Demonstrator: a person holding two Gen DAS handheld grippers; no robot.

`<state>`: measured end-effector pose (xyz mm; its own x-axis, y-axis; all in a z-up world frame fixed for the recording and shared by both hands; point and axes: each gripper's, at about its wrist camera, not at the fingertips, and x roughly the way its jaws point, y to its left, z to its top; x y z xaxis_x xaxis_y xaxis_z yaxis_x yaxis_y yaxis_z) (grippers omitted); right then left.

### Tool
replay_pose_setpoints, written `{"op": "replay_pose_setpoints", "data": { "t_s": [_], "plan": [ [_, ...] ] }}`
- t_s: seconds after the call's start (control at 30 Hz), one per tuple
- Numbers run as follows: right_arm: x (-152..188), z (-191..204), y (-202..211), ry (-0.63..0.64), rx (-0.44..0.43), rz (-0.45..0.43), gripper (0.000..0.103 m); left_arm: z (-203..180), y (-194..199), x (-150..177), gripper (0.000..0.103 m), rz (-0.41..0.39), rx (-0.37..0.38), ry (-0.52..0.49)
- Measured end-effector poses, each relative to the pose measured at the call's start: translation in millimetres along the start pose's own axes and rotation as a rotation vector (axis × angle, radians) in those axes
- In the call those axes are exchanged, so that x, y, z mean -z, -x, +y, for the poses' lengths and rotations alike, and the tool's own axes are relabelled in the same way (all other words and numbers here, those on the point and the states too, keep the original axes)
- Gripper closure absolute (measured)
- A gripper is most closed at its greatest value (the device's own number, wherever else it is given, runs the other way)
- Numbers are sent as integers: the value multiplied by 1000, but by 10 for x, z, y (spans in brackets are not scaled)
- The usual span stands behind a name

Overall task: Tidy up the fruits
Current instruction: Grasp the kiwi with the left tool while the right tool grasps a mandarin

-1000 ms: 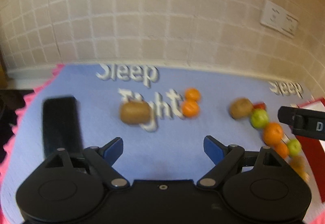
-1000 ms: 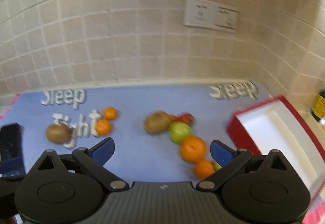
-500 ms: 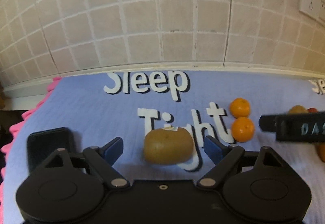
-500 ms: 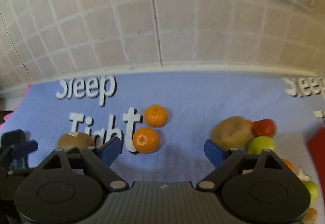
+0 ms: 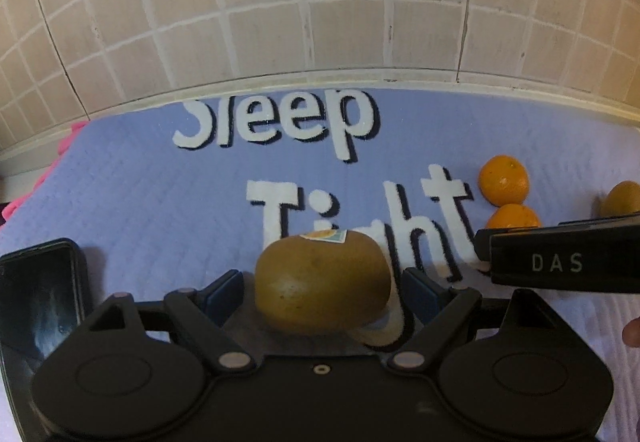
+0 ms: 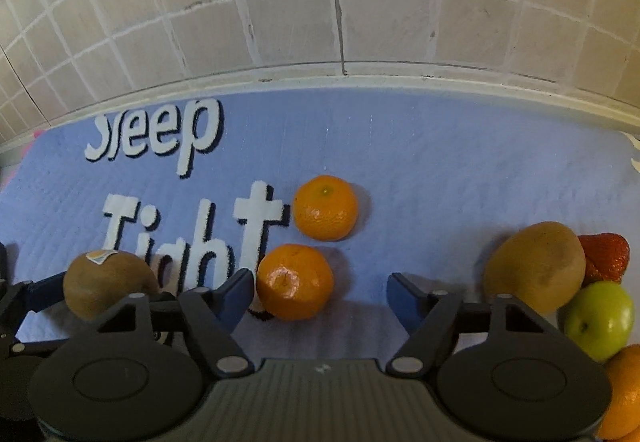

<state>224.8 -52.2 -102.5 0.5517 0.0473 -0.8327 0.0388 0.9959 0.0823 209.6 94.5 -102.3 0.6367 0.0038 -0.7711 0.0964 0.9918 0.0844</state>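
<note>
A brown kiwi (image 5: 323,282) with a sticker lies on the blue mat (image 5: 160,209) between the blue fingers of my left gripper (image 5: 322,292). A narrow gap shows on each side of it, so the gripper is open. In the right wrist view the near tangerine (image 6: 295,282) sits between the fingers of my right gripper (image 6: 320,294), whose jaws are closing. The left finger (image 6: 236,294) is at its skin and the right one stands well clear. A second tangerine (image 6: 326,207) lies just behind.
A dark phone (image 5: 38,294) lies at the mat's left. To the right cluster another kiwi (image 6: 534,268), a strawberry (image 6: 604,256), a green apple (image 6: 600,320) and an orange (image 6: 624,390). A tiled wall (image 6: 320,1) closes the back.
Both grippers came forward and down toward the mat. The stickered kiwi now sits between the left fingers. The right jaws narrowed and the near tangerine came between them.
</note>
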Motion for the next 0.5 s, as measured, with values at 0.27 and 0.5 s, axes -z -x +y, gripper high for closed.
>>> {"op": "replay_pose_setpoints", "data": {
  "t_s": [0.27,0.5],
  "plan": [
    [13,87,22,22,-9,-12,60,-24,13,0,24,-1,-15,-7],
    [19,58,230,-2,-4,-42,61,7,127,-50,24,20,42,37]
  ]
}}
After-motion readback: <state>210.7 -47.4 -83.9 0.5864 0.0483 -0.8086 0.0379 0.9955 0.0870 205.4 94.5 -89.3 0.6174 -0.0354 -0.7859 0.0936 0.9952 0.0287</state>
